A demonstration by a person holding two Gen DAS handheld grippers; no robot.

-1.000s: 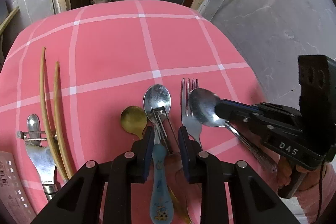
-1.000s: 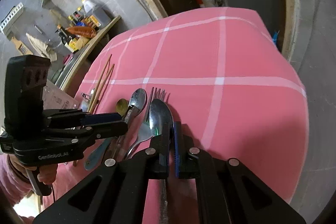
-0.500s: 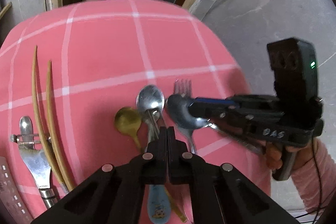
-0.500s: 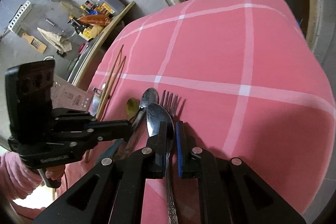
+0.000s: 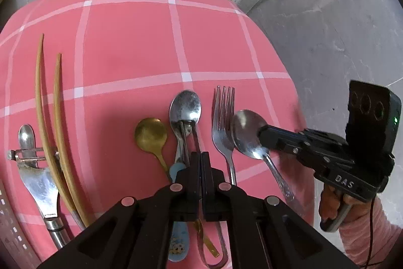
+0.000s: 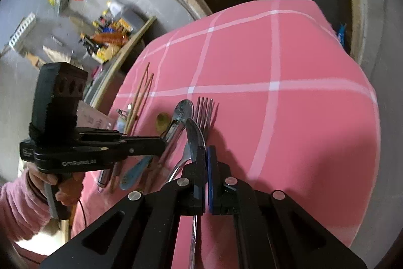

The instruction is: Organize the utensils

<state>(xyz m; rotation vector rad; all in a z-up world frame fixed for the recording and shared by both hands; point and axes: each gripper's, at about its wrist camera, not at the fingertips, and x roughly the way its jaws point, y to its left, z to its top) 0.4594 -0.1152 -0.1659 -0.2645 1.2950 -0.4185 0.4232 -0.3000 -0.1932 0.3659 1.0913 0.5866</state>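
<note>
The left gripper [image 5: 201,155] has just closed. A second ago its jaws stood apart around the thin metal clip [image 5: 188,136] lying on the blue-handled spoon [image 5: 186,109]; now the pads meet with the clip's wires running in under their tips, so it looks pinched on that clip, though the exact contact is hidden by the fingers. The right gripper [image 6: 204,155] is narrow, clamped on the neck of a silver spoon [image 6: 194,136], which it has carried a little sideways, so that its bowl now lies just beside the fork [image 5: 223,117] rather than over it, tipped up on edge in the right wrist view. Both tools now seem to have a piece in hand, so the sorting can probably go on to lifting and placing.

On the pink checked cloth [image 5: 131,42] the count is: two chopsticks [image 5: 47,117], side by side on the left; one fork; four spoons, namely the blue-handled one, the silver one in the right tool, a small gold spoon [image 5: 150,134] just left of the blue-handled one, and one partly showing beside the chopsticks [image 5: 26,135]; and one peeler [image 5: 37,175], lying across the chopstick ends. Each tool is held by a hand in a pink sleeve [image 6: 22,201].
</note>
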